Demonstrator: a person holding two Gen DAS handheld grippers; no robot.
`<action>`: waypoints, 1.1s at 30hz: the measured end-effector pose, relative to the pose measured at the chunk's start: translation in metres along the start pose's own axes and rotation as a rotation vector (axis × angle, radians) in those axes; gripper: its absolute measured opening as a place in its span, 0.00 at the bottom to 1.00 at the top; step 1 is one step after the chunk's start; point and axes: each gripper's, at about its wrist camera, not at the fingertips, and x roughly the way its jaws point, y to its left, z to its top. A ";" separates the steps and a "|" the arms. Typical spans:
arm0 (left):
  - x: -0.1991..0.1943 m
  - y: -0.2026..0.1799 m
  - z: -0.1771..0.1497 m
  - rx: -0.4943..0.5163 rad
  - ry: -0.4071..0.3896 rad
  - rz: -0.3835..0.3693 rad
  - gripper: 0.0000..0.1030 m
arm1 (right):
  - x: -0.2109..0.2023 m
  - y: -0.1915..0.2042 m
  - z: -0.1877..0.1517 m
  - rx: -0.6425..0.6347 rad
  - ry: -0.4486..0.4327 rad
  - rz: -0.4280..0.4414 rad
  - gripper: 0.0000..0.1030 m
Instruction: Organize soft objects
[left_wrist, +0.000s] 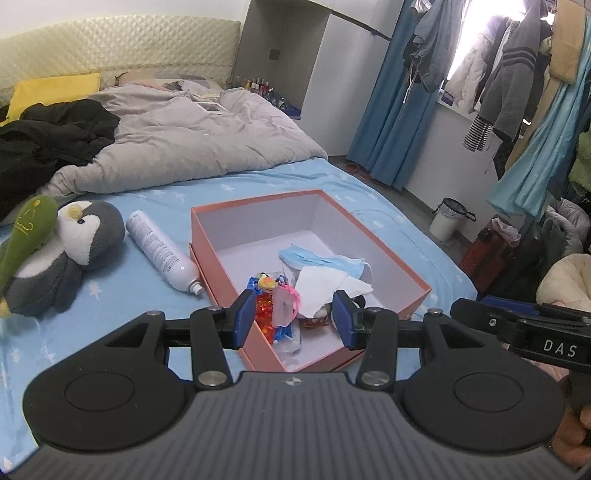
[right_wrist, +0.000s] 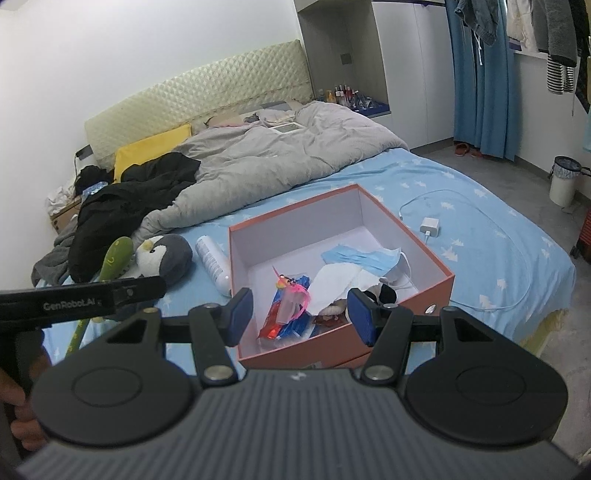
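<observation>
An orange box (left_wrist: 402, 266) (right_wrist: 428, 254) with a white inside sits on the blue bedsheet. In it lie a blue face mask (left_wrist: 321, 260) (right_wrist: 360, 256), white tissue (left_wrist: 321, 286) (right_wrist: 338, 282), colourful wrappers (left_wrist: 271, 306) (right_wrist: 288, 310) and a small dark plush (right_wrist: 386, 293). A grey penguin plush (left_wrist: 77, 247) (right_wrist: 166, 256) with a green plush toy (left_wrist: 26, 236) (right_wrist: 116, 258) lies left of the box. My left gripper (left_wrist: 293, 319) hovers open over the box's near corner, nothing between its fingers. My right gripper (right_wrist: 301, 314) hangs open above the box's near edge, also empty.
A white spray can (left_wrist: 162, 251) (right_wrist: 214, 260) lies between penguin and box. A white charger and cable (right_wrist: 430, 226) rest right of the box. A grey duvet (left_wrist: 184, 136) and black clothes (left_wrist: 51, 129) cover the bed's far half. A bin (right_wrist: 563, 181) and hanging clothes (left_wrist: 517, 74) stand at right.
</observation>
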 end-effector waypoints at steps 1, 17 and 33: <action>0.000 0.000 -0.001 -0.002 0.001 -0.002 0.50 | 0.000 0.000 0.000 -0.001 -0.001 -0.002 0.58; -0.006 0.001 0.000 -0.012 -0.013 0.027 0.95 | 0.000 0.002 -0.003 -0.031 -0.011 -0.028 0.76; -0.010 0.010 -0.005 -0.035 0.024 0.119 1.00 | 0.000 0.002 -0.003 -0.041 -0.011 -0.059 0.92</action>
